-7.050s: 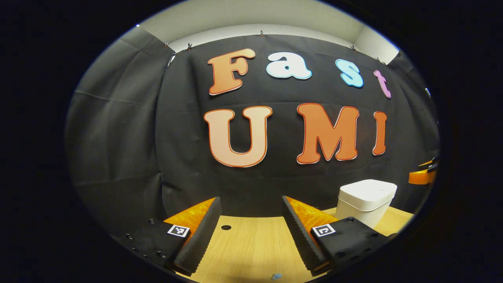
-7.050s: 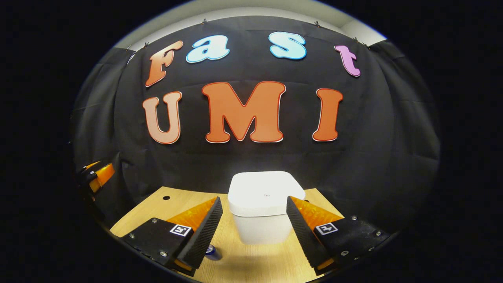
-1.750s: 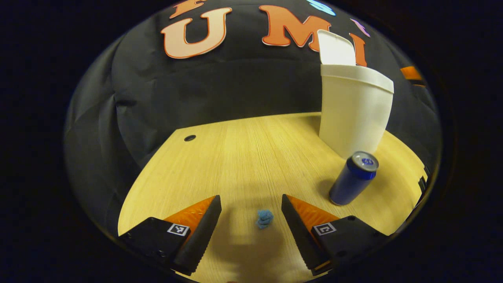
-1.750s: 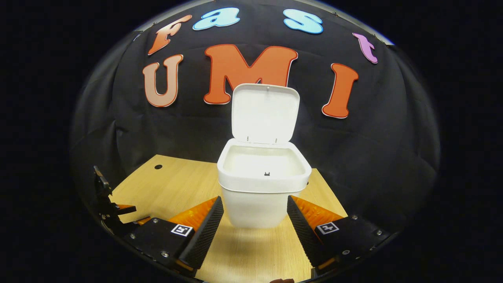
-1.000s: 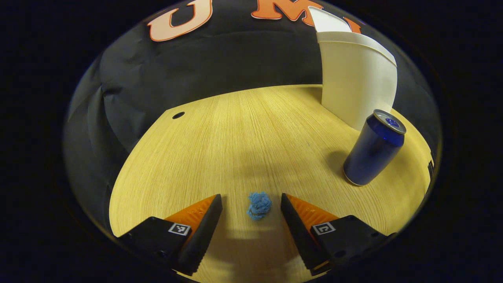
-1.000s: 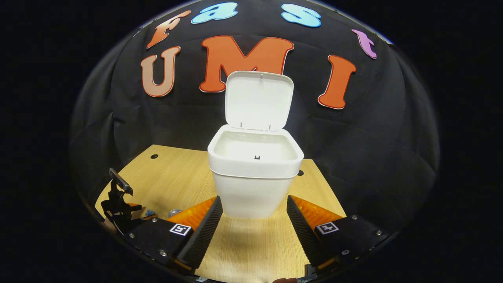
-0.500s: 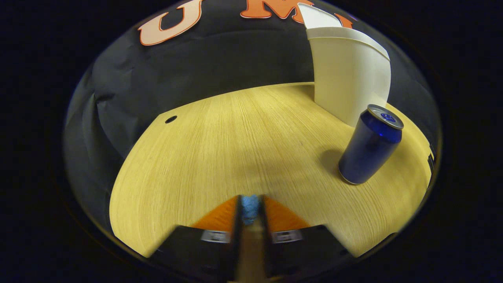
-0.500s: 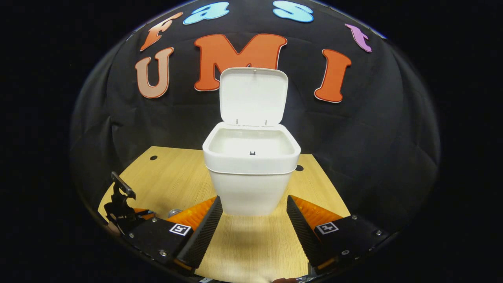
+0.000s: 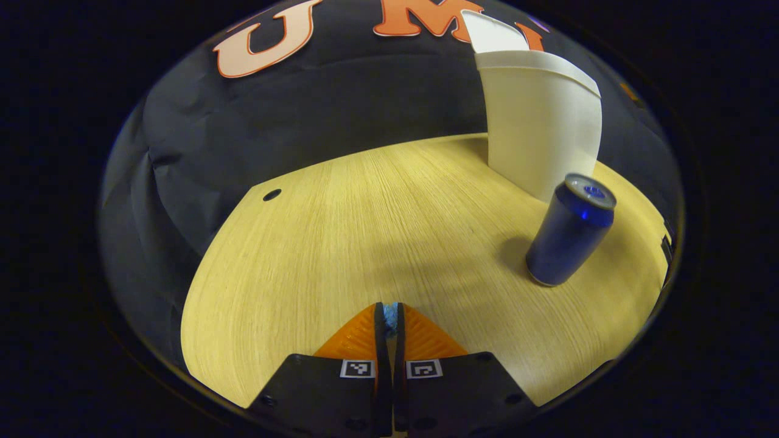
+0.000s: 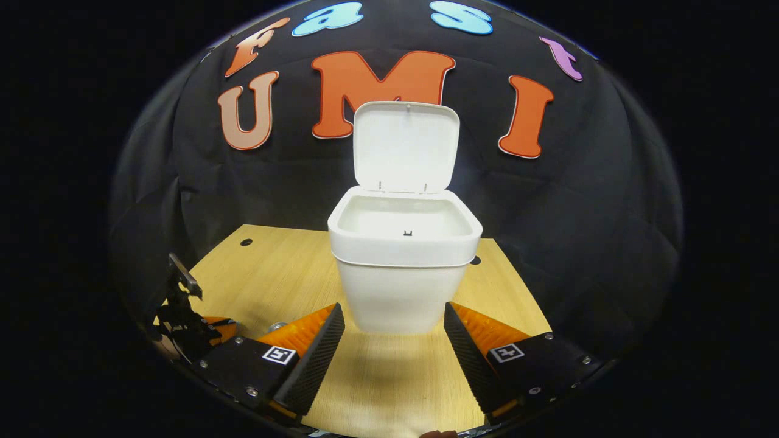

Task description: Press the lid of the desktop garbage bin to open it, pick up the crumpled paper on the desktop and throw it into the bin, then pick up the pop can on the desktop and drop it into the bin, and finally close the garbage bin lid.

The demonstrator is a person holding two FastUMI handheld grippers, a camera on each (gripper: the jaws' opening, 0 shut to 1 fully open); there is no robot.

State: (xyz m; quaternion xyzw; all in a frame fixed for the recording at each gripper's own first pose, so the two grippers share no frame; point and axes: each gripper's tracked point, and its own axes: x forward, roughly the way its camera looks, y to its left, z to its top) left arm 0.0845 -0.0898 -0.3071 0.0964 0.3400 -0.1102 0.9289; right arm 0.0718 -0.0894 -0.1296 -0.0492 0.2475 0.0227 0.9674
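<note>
In the left gripper view, my left gripper has just closed on the blue crumpled paper above the desktop, so carrying comes next. In the right gripper view, my right gripper waits open before the garbage bin, its lid up.

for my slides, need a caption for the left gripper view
Left gripper pinches crumpled paper on the desk; can nearby.

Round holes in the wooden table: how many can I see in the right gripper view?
2. One hole is near the far left corner of the table. The other hole is just right of the bin. The bin may hide more.
</note>
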